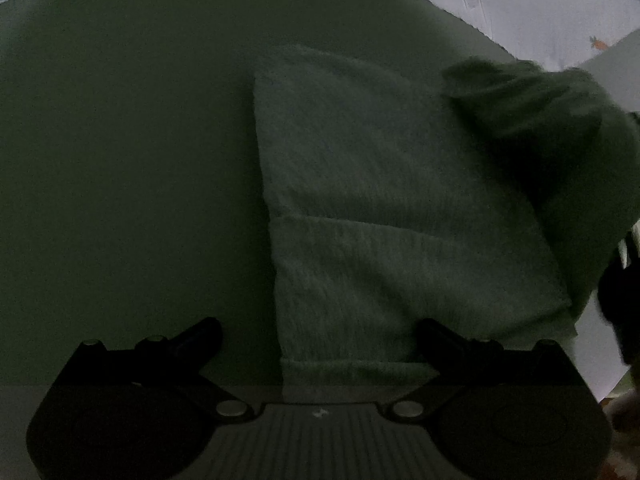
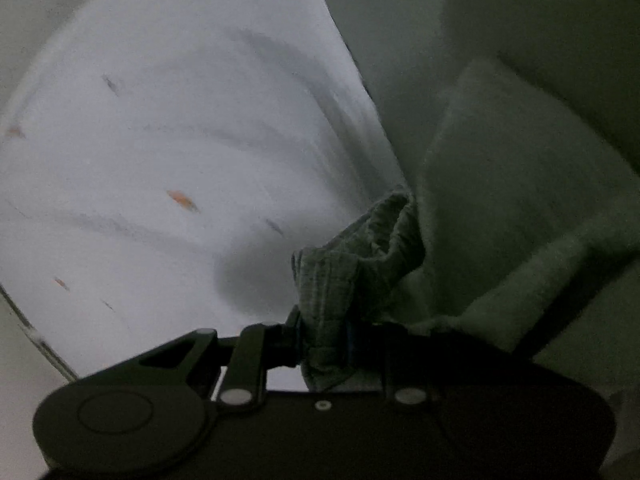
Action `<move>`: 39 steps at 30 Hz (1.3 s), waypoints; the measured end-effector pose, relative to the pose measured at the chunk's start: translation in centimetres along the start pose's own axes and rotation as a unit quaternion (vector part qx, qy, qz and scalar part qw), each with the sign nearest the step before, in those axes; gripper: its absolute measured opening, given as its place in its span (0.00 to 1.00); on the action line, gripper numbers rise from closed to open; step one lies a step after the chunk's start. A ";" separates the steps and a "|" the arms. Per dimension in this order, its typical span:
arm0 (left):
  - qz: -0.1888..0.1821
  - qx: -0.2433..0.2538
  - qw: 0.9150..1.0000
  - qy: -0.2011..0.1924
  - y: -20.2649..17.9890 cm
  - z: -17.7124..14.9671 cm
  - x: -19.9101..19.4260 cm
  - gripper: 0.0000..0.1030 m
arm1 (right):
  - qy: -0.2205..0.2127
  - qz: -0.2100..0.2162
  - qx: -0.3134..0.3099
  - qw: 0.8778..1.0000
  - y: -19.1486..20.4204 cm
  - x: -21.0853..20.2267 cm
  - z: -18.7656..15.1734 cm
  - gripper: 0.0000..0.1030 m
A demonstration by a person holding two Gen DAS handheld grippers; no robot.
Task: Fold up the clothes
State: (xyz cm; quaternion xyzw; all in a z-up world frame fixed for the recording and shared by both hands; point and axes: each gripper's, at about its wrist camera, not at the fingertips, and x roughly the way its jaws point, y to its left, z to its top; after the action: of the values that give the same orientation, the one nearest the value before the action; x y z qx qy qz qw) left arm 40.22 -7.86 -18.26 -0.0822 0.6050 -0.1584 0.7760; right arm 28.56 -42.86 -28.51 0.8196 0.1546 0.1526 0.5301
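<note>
A grey-green knit garment [image 1: 380,208] lies folded on a dark green surface [image 1: 120,160], with a crease running across it. My left gripper [image 1: 318,332] points steeply down at its near edge. It is open, its fingers [image 1: 200,334] wide apart, one off the cloth to the left and the other on it. At the right, a bunched part of the garment [image 1: 532,128] is lifted off the flat part. In the right wrist view my right gripper [image 2: 324,340] is shut on the garment's ribbed cuff [image 2: 352,272], and the rest of the garment [image 2: 500,200] trails away to the right.
A white sheet with small orange prints [image 2: 160,140] lies beside the green surface, and it also shows at the top right of the left wrist view as the sheet [image 1: 560,20]. A dark blurred shape [image 1: 616,300] sits at that view's right edge.
</note>
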 end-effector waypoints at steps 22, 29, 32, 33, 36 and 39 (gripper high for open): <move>-0.052 -0.057 0.997 -0.020 1.3 0.3 0.2 1.00 | 0.074 -0.095 -0.167 0.979 5.7 4.0 0.3 0.44; -0.057 -0.062 0.996 -0.022 1.5 0.0 0.3 1.00 | 0.048 -0.206 -0.158 0.965 4.1 5.4 1.3 0.26; -0.062 -0.068 0.995 -0.024 1.5 0.1 0.2 1.00 | 0.069 -0.233 -0.191 0.951 4.7 8.0 1.1 0.38; -0.064 -0.072 0.995 -0.024 1.5 0.1 0.1 1.00 | 0.076 -0.243 -0.209 0.944 5.1 8.7 0.7 0.46; -0.069 -0.081 0.994 -0.024 1.6 0.2 0.0 1.00 | 0.094 -0.285 -0.267 0.916 5.3 10.4 -0.7 0.48; -0.069 -0.084 0.994 -0.025 1.4 0.3 -0.1 1.00 | 0.102 -0.342 -0.308 0.882 5.0 12.2 -1.2 0.40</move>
State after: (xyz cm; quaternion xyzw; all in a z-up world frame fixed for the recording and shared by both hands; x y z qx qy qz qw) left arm 40.70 -6.54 -18.55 -0.1930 0.5897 -0.1583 0.7681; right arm 39.53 -38.76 -22.37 0.4910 0.4235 0.0846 0.7566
